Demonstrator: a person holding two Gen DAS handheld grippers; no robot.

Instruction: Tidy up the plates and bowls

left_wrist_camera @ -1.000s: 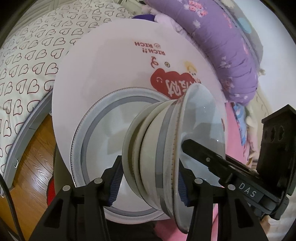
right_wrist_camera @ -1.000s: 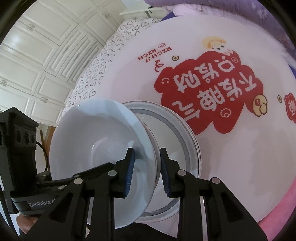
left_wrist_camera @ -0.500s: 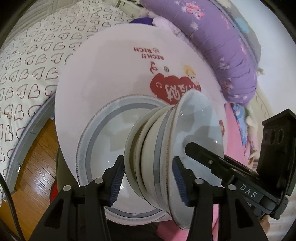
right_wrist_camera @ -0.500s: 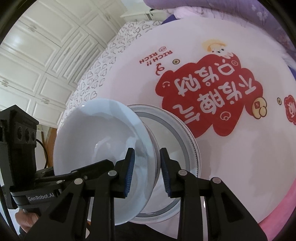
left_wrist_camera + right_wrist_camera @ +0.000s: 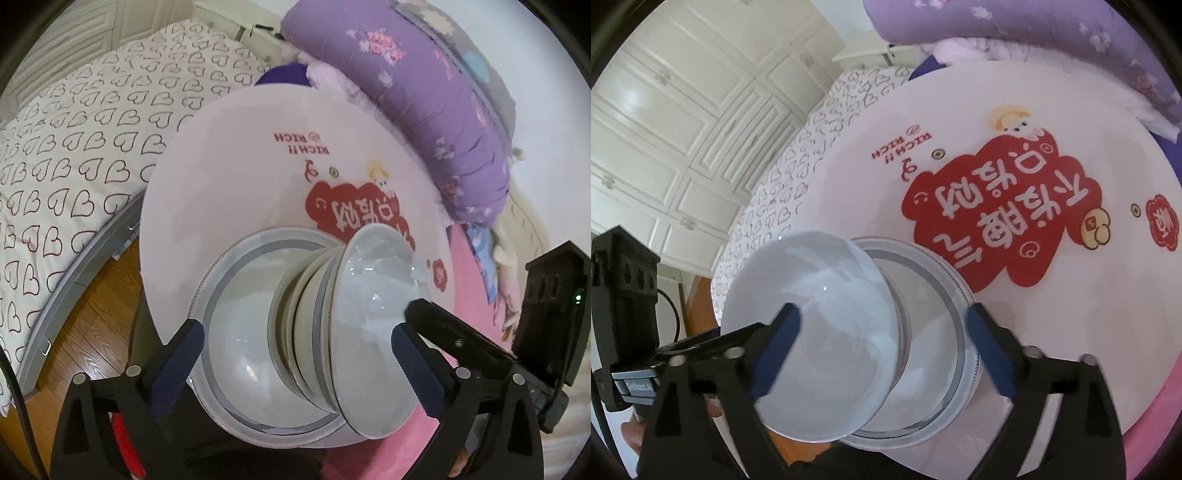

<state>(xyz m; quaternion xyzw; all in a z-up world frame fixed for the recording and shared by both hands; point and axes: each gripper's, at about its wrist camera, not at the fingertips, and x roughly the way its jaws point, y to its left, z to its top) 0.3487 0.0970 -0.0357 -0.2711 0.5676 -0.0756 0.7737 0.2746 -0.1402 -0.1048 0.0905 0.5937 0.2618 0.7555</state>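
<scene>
A stack of white bowls with grey bands (image 5: 314, 328) stands on a grey-rimmed plate (image 5: 236, 295) on the round white table (image 5: 240, 177). The top bowl (image 5: 373, 317) is wide and plain white; in the right wrist view the top bowl (image 5: 812, 314) hides the ones under it, with the plate (image 5: 945, 310) behind. My left gripper (image 5: 295, 365) is open, its fingers either side of the stack and apart from it. My right gripper (image 5: 882, 339) is open too, fingers astride the top bowl's rim without touching.
The table carries a red cartoon print (image 5: 1004, 214). A heart-patterned bed (image 5: 74, 147) lies to the left, purple bedding (image 5: 424, 92) behind, white cupboards (image 5: 665, 129) beyond. Wooden floor (image 5: 81, 332) shows below the table's left edge.
Both grippers have opened: the left let go of the bowl stack and the right let go of the top bowl's rim. The bowls now rest on the plate.
</scene>
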